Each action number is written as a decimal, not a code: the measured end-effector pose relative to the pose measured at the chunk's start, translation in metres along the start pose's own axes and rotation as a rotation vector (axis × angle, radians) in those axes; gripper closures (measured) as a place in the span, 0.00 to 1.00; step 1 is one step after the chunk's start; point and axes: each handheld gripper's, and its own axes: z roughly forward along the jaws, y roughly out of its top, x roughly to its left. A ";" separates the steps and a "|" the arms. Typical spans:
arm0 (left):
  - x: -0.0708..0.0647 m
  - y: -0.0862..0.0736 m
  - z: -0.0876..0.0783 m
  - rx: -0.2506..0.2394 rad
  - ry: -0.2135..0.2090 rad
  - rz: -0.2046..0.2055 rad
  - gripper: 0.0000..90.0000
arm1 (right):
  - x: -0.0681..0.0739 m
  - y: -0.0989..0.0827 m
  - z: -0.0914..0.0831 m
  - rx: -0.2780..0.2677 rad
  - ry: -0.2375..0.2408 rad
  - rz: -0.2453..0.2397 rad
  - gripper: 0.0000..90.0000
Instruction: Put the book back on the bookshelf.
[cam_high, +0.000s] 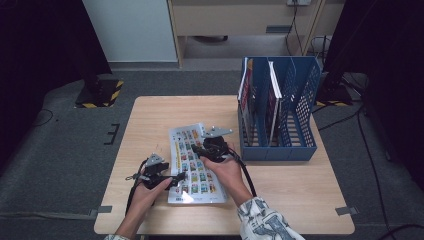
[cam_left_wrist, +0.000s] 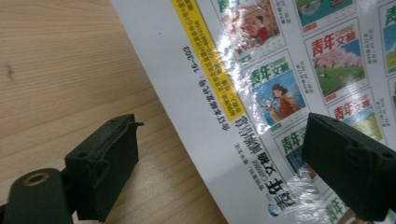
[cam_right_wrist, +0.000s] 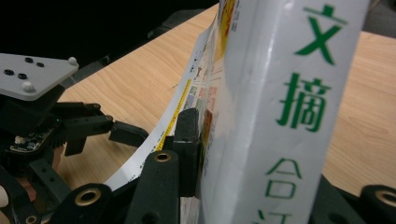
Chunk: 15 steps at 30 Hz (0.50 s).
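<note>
Magazine (cam_high: 194, 165) with many small cover pictures is lying on the wooden tabletop (cam_high: 295, 185), in the lower middle of the high view, with its long axis running from the lower edge of the frame up toward the blue file rack (cam_high: 280, 110) in the upper right. Its right long edge is lying nearest to the right claw (cam_high: 212, 149), so this hand is the nearer one for the lift. In the right gripper view, the right claw (cam_right_wrist: 219, 154) is clamping the thick white spine with green characters (cam_right_wrist: 289, 93), and the book is standing up between the jaws, its cover bending away to the left. The left claw (cam_high: 172, 179) is waiting at the magazine's lower left edge. In the left gripper view its jaws are standing wide apart and are gripping nothing: one is hovering over bare wood, the other over the glossy cover (cam_left_wrist: 280, 84), with the edge between them. I judge the coming move is depending on this edge.
</note>
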 end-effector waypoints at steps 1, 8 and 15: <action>0.000 0.000 0.000 -0.001 -0.005 -0.003 0.11 | 0.001 0.000 0.000 -0.002 0.000 0.003 0.79; 0.003 0.001 0.003 -0.008 -0.091 -0.047 0.20 | 0.003 0.004 -0.004 -0.046 0.002 -0.015 0.80; 0.008 0.003 0.001 -0.015 -0.134 -0.080 0.35 | 0.005 0.008 -0.006 -0.080 0.001 -0.033 0.80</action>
